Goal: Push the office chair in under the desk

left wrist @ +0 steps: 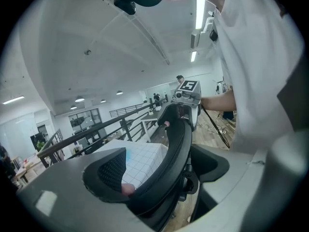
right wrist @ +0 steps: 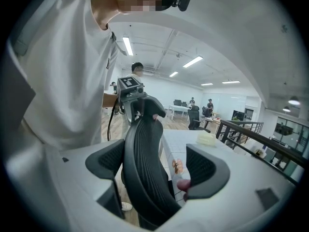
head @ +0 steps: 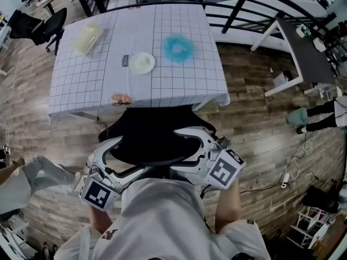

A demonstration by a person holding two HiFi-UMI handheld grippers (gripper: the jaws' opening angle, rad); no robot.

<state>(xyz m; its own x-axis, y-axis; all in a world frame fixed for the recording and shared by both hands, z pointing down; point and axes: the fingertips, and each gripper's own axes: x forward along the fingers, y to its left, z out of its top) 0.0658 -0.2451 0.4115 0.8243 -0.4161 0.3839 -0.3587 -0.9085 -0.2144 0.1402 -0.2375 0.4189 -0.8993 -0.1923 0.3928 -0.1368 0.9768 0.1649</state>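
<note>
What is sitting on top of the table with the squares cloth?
On the white grid-patterned tablecloth: a fluffy blue round thing, a white round dish, a pale yellow lump and a small pink item at the near edge. The cloth hides the tabletop itself.

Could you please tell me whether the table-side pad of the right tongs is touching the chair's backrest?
Apart: the right gripper view shows tablecloth through a clear gap between that pad and the backrest.

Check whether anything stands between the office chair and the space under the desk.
Nothing visible does. The office chair sits right at the desk, its front meeting the hanging tablecloth, which hides the space beneath. The left gripper and right gripper straddle the backrest, jaws apart.
</note>
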